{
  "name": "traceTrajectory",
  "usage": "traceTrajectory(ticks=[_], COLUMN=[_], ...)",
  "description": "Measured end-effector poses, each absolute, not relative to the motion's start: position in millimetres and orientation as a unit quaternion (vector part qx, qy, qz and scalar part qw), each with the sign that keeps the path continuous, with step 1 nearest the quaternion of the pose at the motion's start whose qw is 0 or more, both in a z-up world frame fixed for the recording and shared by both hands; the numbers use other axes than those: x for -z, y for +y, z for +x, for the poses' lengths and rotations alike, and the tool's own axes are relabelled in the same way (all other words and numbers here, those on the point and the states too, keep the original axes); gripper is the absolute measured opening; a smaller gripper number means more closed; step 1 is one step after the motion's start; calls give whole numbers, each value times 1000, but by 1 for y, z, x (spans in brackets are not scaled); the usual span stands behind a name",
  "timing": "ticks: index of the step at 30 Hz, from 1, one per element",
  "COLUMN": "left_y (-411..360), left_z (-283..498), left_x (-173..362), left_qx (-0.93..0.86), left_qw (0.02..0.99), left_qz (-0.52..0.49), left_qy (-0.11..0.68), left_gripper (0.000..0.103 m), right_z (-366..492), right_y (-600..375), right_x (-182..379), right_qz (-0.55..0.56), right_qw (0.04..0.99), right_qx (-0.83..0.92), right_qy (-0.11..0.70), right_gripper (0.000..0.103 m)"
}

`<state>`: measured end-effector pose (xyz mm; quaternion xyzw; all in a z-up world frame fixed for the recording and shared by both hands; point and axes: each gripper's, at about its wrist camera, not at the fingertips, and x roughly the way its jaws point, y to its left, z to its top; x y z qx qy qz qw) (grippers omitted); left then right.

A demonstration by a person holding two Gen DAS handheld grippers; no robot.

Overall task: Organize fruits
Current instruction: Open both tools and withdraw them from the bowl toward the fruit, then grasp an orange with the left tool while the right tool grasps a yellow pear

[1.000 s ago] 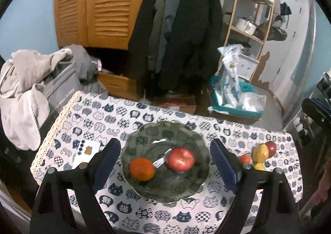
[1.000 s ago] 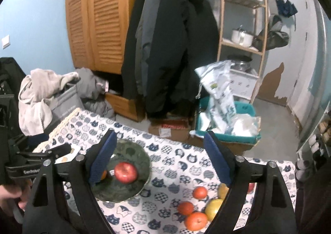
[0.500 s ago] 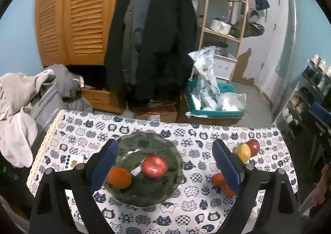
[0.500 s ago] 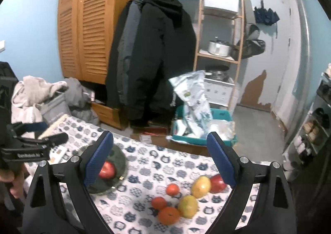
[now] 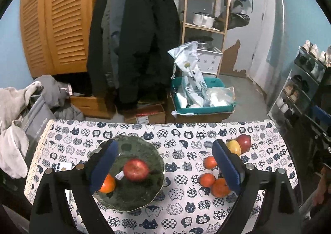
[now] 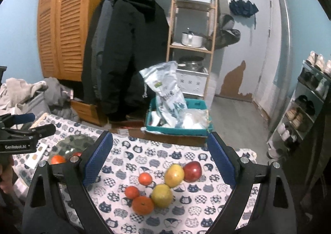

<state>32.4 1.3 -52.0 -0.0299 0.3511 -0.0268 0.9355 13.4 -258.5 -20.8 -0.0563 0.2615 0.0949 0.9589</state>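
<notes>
A dark green glass plate (image 5: 142,198) on the cat-print tablecloth holds a red apple (image 5: 136,169) and an orange (image 5: 107,184). My left gripper (image 5: 164,164) is open and empty, raised above the plate. To the right lies a cluster of loose fruit: several small oranges (image 6: 142,205), two yellow fruits (image 6: 162,195) and a red apple (image 6: 192,171). My right gripper (image 6: 159,160) is open and empty, raised above this cluster. The plate (image 6: 77,142) shows at the left in the right wrist view, partly hidden by a finger.
A phone (image 5: 62,166) lies left of the plate. Beyond the table's far edge (image 5: 157,124) are a teal bin (image 5: 198,97) with bags, a cardboard box (image 5: 144,115), hanging coats (image 5: 132,47), a wooden shelf (image 5: 204,16) and a laundry pile (image 5: 18,109).
Both grippers have risen and pulled back from the table. The left view now takes in the fruit cluster; the right view has swung right, centring the cluster. No fruit has moved.
</notes>
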Motion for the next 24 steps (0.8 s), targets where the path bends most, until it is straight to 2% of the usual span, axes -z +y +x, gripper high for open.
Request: traceTrajectory(ticks=[13,24], left_y=[-35,-59], left_z=[68,97], left_x=[98,160], left_qx=[39,39], left_qw=[915,883], left_qz=[-6,15], left_qy=[402,467], left_gripper=[93,93], right_z=[38,73], right_y=[-281,-286], right_x=[65,141], right_qz=[-53,-33], right_qw=[942,898], right_qx=[-68,-76], right_qy=[324,433], right_gripper=[91,91])
